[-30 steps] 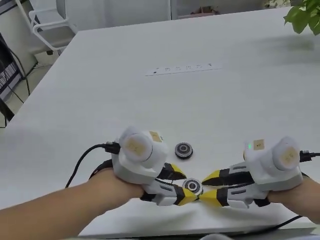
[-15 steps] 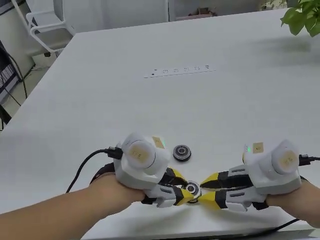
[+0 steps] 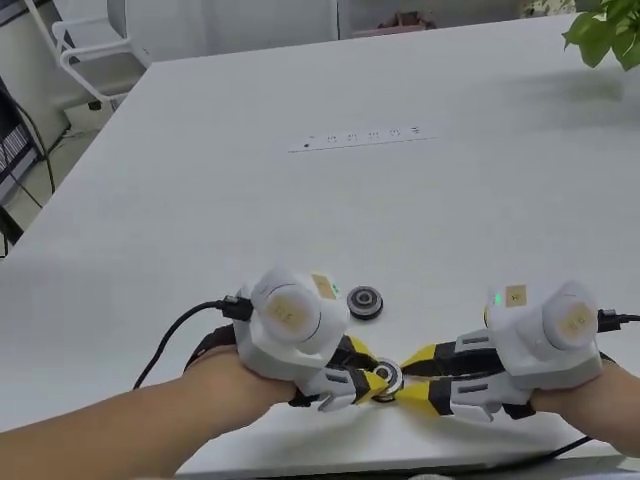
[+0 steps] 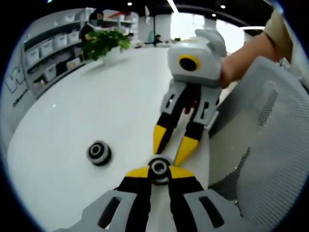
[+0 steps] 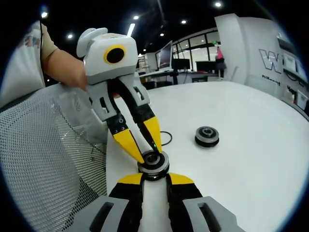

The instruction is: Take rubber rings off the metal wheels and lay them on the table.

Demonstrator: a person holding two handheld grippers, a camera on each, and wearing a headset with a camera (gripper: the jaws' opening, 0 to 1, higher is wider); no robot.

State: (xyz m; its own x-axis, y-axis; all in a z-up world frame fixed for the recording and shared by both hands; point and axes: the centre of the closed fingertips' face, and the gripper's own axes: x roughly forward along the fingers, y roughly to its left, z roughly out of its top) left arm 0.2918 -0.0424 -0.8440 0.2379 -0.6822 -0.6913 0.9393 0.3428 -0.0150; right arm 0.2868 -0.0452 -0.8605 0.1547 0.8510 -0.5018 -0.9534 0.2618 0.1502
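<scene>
A small metal wheel [image 3: 387, 377] with a black rubber ring lies near the table's front edge, between both grippers. My left gripper [image 3: 372, 375] comes in from the left, its yellow tips shut on either side of the wheel [image 4: 159, 169]. From the right, my right gripper [image 3: 402, 376] meets it tip to tip, its jaws closed on the near rim of the ring [image 5: 153, 163]. In the left gripper view the right gripper [image 4: 167, 155] points down at the wheel. A second wheel [image 3: 365, 302] with its ring on lies flat just beyond, apart from both grippers.
The white table [image 3: 300, 200] stretches far ahead, with a flush socket strip [image 3: 362, 138] in its middle. A plant [image 3: 605, 35] stands at the far right corner and a chair [image 3: 95, 50] at the far left. A black cable [image 3: 170, 330] trails from the left gripper.
Both grippers have stayed at the wheel. The left gripper has shifted slightly right and toward the front edge. The second wheel has not moved.
</scene>
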